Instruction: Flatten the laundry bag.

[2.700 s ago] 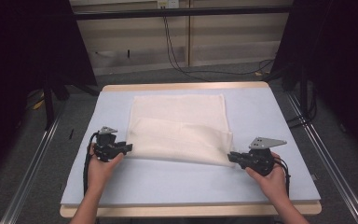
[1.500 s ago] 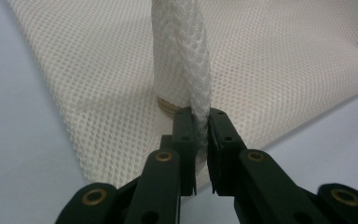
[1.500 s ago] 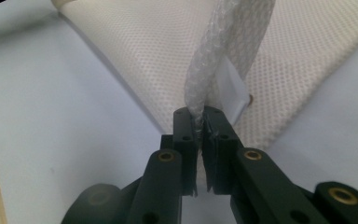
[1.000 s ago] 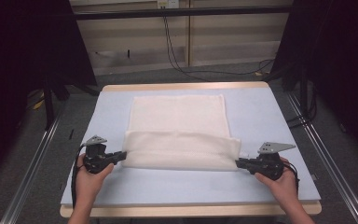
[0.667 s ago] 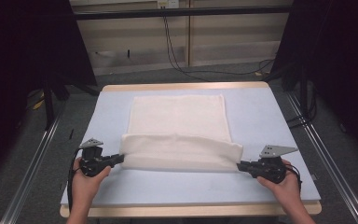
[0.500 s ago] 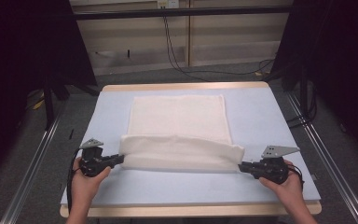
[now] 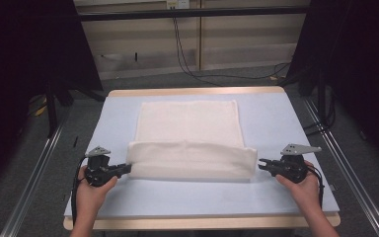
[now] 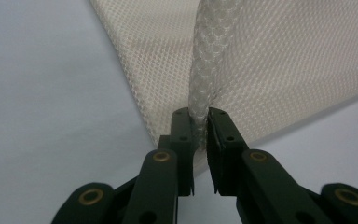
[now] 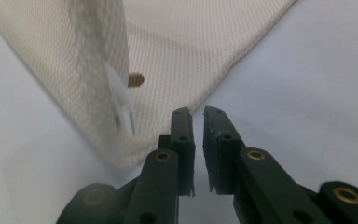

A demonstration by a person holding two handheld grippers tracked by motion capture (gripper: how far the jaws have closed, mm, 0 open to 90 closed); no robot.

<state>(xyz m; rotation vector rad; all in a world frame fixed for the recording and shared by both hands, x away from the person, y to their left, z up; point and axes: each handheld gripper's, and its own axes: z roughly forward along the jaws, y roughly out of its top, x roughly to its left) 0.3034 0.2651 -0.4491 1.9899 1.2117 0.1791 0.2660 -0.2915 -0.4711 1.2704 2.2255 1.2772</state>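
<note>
While the left claw (image 8: 198,135) pinches the rolled edge of the cream towel (image 7: 190,143) between its narrow jaws, the right claw (image 9: 198,121) sits nearly closed with nothing between them, just off the towel's corner, having let go. The towel lies in the middle of the pale blue worktop (image 7: 276,123), its near edge doubled over into a thick band across the front, the far part flat. I judge one fold laid down; the left corner awaits release, and any further folding or smoothing remains.
</note>
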